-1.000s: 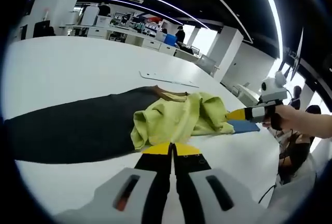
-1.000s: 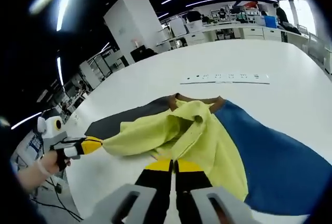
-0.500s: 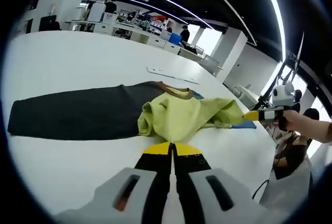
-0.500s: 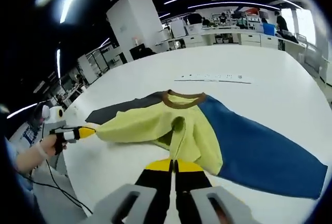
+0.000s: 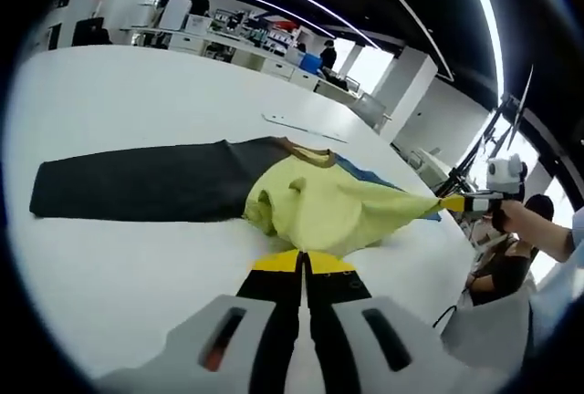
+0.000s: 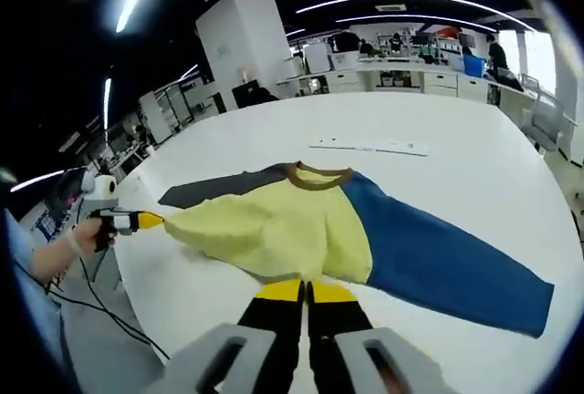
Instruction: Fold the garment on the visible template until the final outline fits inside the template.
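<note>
A sweatshirt lies on the white table point(image 5: 109, 93), with a yellow body point(image 5: 319, 207), a brown collar point(image 6: 319, 172), a dark grey sleeve point(image 5: 137, 193) and a blue sleeve point(image 6: 438, 257). My left gripper point(image 5: 303, 262) is shut on one end of the yellow hem. It comes into the right gripper view at the left point(image 6: 151, 220), held by a hand. My right gripper point(image 6: 306, 289) is shut on the other end of the hem and is seen from the side at the right point(image 5: 447, 202). The hem is stretched taut between them, lifted off the table at both ends.
A thin white strip point(image 6: 370, 146) lies flat on the table beyond the collar. The near table edge runs under both grippers, and cables point(image 6: 91, 312) hang below it. Desks, shelves and people stand far back in the room.
Both grippers have drawn back and apart with the hem. The bunched yellow body has been pulled out flatter, the collar now shows, and both sleeves lie uncovered to the sides.
</note>
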### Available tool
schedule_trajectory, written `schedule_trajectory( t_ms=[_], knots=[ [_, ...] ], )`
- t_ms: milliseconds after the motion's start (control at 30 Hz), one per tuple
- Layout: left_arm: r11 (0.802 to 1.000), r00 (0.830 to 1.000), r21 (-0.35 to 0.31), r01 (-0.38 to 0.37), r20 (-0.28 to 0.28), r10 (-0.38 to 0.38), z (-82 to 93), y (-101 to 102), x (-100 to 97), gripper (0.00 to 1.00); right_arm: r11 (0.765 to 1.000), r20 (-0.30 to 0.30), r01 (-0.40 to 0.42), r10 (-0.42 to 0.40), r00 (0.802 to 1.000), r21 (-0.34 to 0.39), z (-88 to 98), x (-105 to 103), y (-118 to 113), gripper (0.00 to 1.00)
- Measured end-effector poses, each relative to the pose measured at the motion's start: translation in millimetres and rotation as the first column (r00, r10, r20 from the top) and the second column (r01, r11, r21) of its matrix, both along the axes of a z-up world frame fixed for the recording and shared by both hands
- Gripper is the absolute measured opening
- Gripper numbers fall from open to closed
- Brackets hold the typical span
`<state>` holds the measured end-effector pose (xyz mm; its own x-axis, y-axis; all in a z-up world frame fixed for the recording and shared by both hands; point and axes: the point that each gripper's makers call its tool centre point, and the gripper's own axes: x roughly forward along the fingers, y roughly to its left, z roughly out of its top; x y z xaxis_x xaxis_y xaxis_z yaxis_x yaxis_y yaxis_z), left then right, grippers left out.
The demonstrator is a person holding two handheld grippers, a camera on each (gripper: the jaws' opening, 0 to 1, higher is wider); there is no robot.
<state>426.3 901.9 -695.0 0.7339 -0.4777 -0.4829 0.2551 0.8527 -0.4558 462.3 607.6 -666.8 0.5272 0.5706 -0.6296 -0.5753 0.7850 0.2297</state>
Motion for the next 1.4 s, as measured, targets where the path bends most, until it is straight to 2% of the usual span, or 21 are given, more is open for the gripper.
schedule_trajectory(
  t_ms=[367,733,900,1067,1233,1333,1400],
  knots=[
    [1.0,0.992,-0.01,0.011,-0.125,-0.012,-15.6,11,-45.6,0.0,0.995,-0.025,-0.091,0.09,0.996,-0.05,-11.7,-54,-2,0.0],
    [0.994,0.978,0.079,0.074,-0.198,-0.057,-38.4,12,-81.6,0.0,0.983,-0.077,-0.148,0.14,0.987,-0.106,-29.1,-90,-14,0.0],
    [0.989,0.969,0.116,0.095,-0.239,-0.065,-48.6,14,-94.2,0.0,0.962,-0.099,-0.205,0.19,0.977,-0.183,-40.7,-110,-25,0.0],
    [0.989,0.958,0.113,0.098,-0.28,-0.063,-57.1,15,-103.2,0.0,0.942,-0.127,-0.239,0.214,0.968,-0.234,-55.7,-119,-36,0.0],
    [0.986,0.95,0.128,0.107,-0.305,-0.064,-62.3,16,-107.1,0.0,0.922,-0.167,-0.289,0.252,0.953,-0.259,-66.5,-130,-34,0.0],
    [0.985,0.947,0.132,0.107,-0.315,-0.06,-63.2,17,-107.0,0.0,0.894,-0.183,-0.333,0.288,0.94,-0.301,-75.9,-135,-35,0.0],
    [0.983,0.945,0.145,0.116,-0.322,-0.064,-64.9,17,-107.4,0.0,0.885,-0.19,-0.342,0.295,0.937,-0.315,-81.9,-136,-36,0.0]
  ],
)
